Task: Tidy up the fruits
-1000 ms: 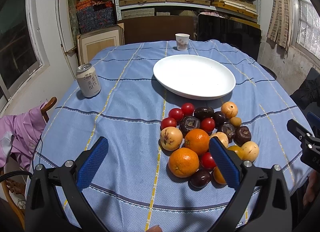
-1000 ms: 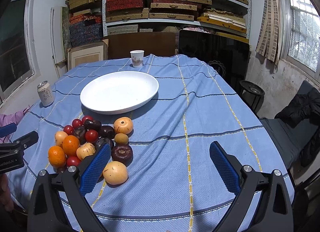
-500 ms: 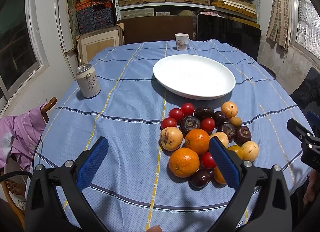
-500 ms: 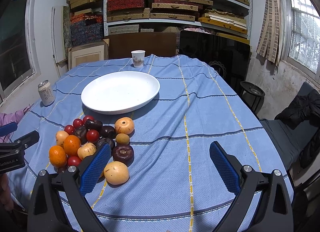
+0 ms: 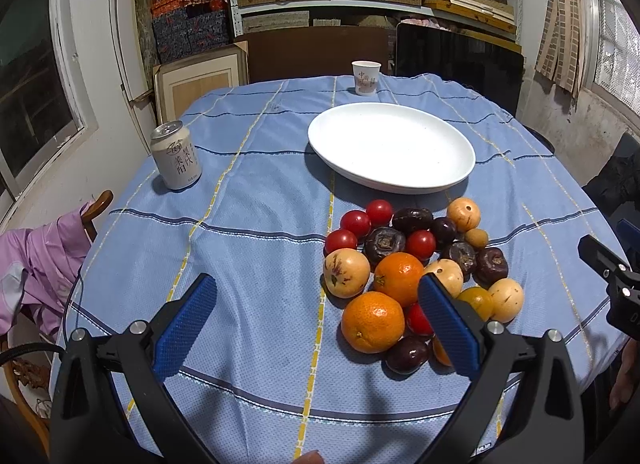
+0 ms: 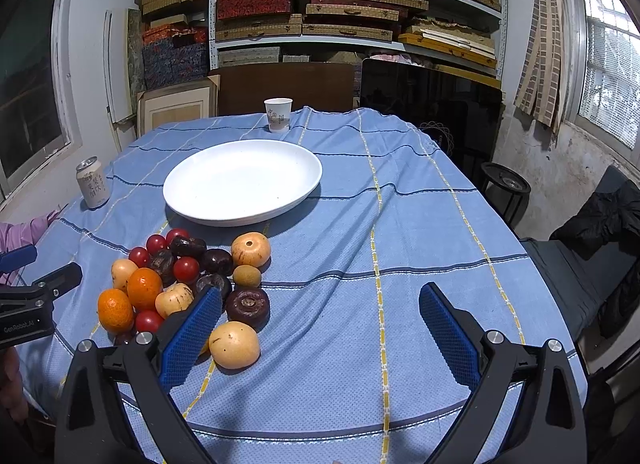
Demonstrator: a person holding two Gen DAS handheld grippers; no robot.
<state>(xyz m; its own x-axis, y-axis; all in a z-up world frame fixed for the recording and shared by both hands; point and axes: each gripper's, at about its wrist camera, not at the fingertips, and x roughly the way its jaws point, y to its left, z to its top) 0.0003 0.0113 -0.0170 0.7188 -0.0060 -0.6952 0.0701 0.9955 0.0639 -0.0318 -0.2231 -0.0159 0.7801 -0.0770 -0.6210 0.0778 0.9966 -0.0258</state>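
Observation:
A heap of fruit lies on the blue tablecloth: two oranges (image 5: 373, 321) (image 6: 143, 288), red tomatoes (image 5: 354, 222) (image 6: 185, 268), dark purple fruits (image 5: 384, 243) (image 6: 247, 306) and pale yellow fruits (image 5: 346, 272) (image 6: 234, 344). Beyond the heap sits a big white plate (image 5: 400, 183) (image 6: 244, 219) with nothing on it. My left gripper (image 5: 316, 318) hangs open above the cloth, its right finger over the heap's near side. My right gripper (image 6: 320, 328) is open too, its left finger beside the pale yellow fruit, nothing between the fingers.
A drink can (image 5: 176, 159) (image 6: 93, 182) stands at the table's left. A paper cup (image 5: 365, 77) (image 6: 278, 114) stands at the far edge. Pink cloth on a wooden chair (image 5: 36, 260) is at the left. A dark chair (image 6: 592, 264) stands right of the table.
The right gripper has crept slightly nearer and lower over the table, so the fruit and plate sit a little farther right in its view. The left gripper has stayed still.

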